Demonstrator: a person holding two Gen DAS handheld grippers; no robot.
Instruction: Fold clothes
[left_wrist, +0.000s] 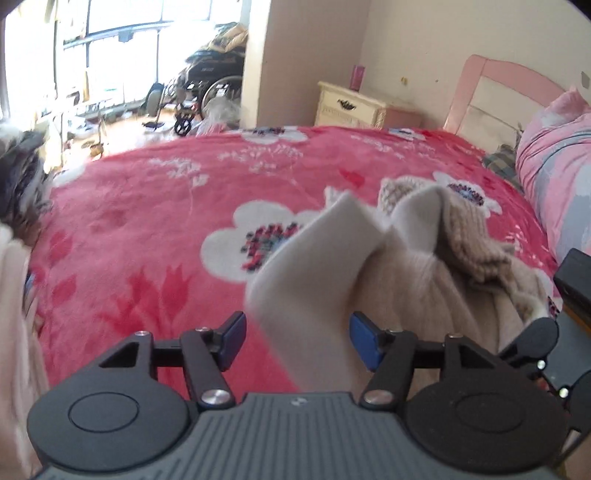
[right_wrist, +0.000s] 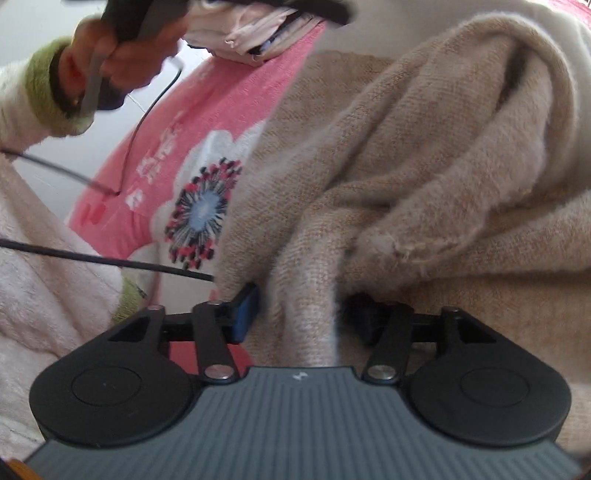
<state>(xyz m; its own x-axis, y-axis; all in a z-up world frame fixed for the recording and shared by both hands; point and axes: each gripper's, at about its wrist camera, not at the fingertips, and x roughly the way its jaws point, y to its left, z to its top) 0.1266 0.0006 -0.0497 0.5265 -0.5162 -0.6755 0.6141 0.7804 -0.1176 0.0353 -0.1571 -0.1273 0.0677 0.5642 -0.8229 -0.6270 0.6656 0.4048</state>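
Bed (left_wrist: 155, 229) covered by one plush red-pink blanket (left_wrist: 129, 206), fleecy nap, printed with large white flowers with dark speckled centres.

One beige sweater (left_wrist: 424, 280) lies crumpled on the blanket, toward the pillow side. Soft fuzzy knit, ribbed at a coarser tan cuff or hem; a smooth cream panel stands up in two pointed folds.

Left gripper (left_wrist: 297, 341): black linkage, two blue pads, jaws spread. A cream fold of the sweater sits between them; pads not pressing it.

Right gripper (right_wrist: 301, 314): close over the sweater (right_wrist: 406, 166), one thick roll of knit between its jaws. Left blue pad lies against the cloth; right pad buried in shadow, so grip cannot be told.

Past the sweater: one hand (right_wrist: 110, 70) with green fuzzy cuff grips a dark handle. One pink-and-grey pillow (left_wrist: 554, 177) lies beside the sweater at the pink headboard (left_wrist: 498, 85). One cream nightstand (left_wrist: 351, 105) and one wheelchair (left_wrist: 207, 88) stand beyond the bed.
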